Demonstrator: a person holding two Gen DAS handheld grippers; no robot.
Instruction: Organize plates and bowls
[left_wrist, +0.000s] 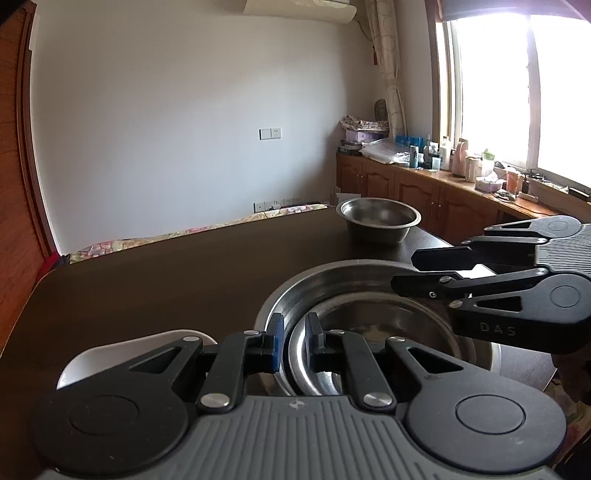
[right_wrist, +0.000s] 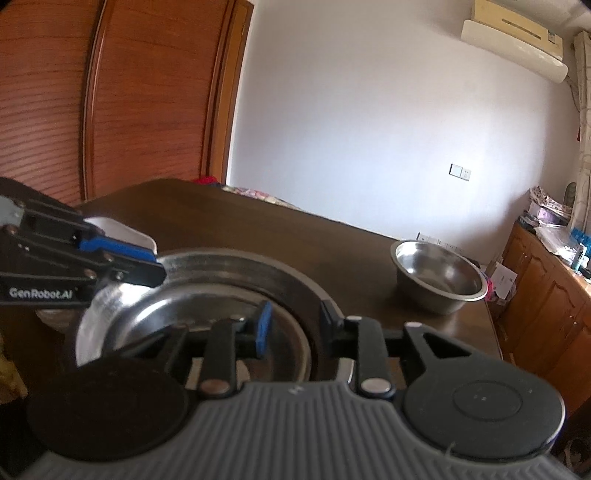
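On the near edge of the dark wooden table (left_wrist: 155, 280), a smaller steel bowl (left_wrist: 373, 328) sits nested inside a wider steel basin (left_wrist: 295, 291), and both pairs of tongs work at that stack from opposite sides.

The left gripper (left_wrist: 294, 341) has its two pads drawn close together with the smaller bowl's rim caught between them, so it has hold of that bowl; the basin's wall stands just outside the blue pad.

The right gripper (right_wrist: 293, 323) has its jaws parted. The blue pad hangs inside the dishes and the black one outside, with the rims passing between them, and there is a clear gap at each pad, so it grips nothing.

Just beside the basin, toward the table's near left corner, lies a white dish (left_wrist: 110, 354), partly hidden behind the left gripper.

Well apart from the stack, at the table's far right corner, a second steel bowl (left_wrist: 380, 219) stands upright and alone.

Beyond the table a cluttered wooden cabinet (left_wrist: 417, 188) runs under the bright window (left_wrist: 517, 85).
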